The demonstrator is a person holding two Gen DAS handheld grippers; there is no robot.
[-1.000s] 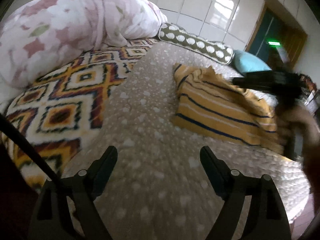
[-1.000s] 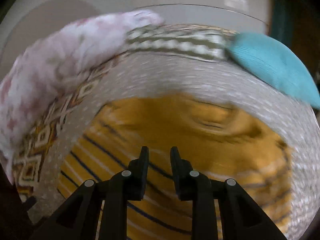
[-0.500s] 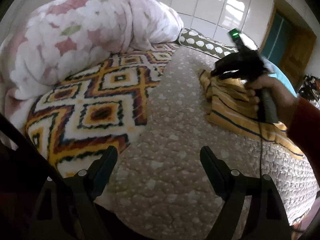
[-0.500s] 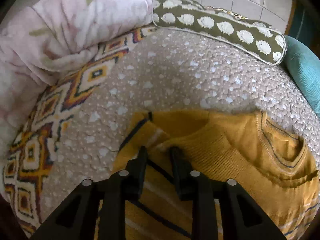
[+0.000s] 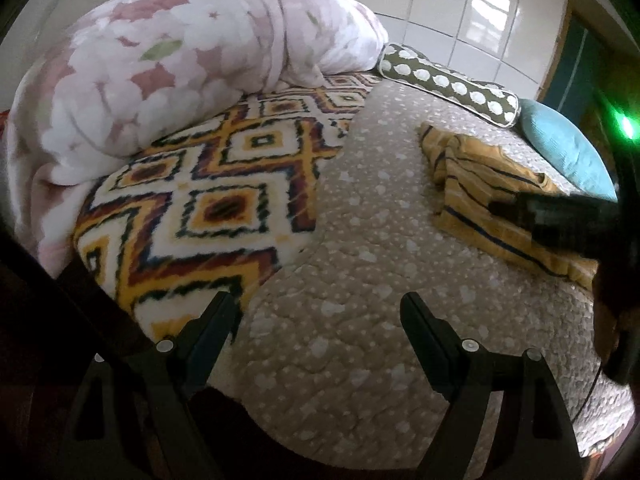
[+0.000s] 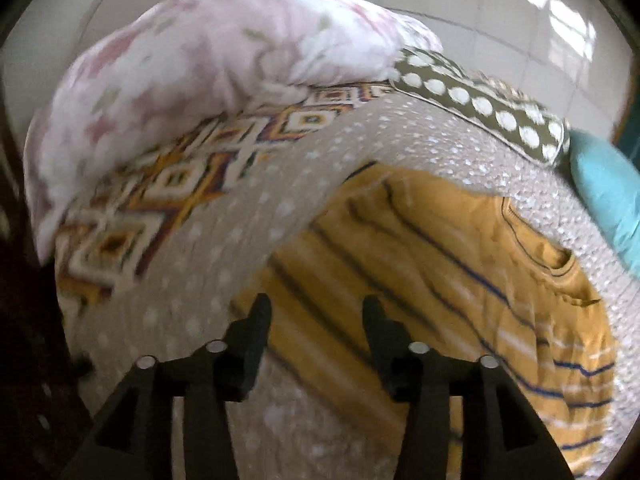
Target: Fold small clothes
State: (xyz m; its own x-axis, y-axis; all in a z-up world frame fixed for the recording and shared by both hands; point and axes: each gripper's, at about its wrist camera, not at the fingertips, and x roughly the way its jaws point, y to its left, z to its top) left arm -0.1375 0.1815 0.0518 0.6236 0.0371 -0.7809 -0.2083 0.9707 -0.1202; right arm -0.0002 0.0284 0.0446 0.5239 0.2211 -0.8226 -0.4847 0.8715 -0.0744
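My right claw (image 6: pixel 316 312) just opening above the yellow striped sweater (image 6: pixel 460 280), nothing gripped, my left claw (image 5: pixel 316 312) spread wide over the near spotted quilt (image 5: pixel 360 240)

No words, labels, brand names, numbers or signs can be read anywhere in either view; the fabrics carry only patterns.

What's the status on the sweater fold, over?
Left gripper open, empty, over bare quilt. Right gripper jaws just opened, nothing clamped, above yellow striped sweater. Sweater partly folded. Nothing in the way.
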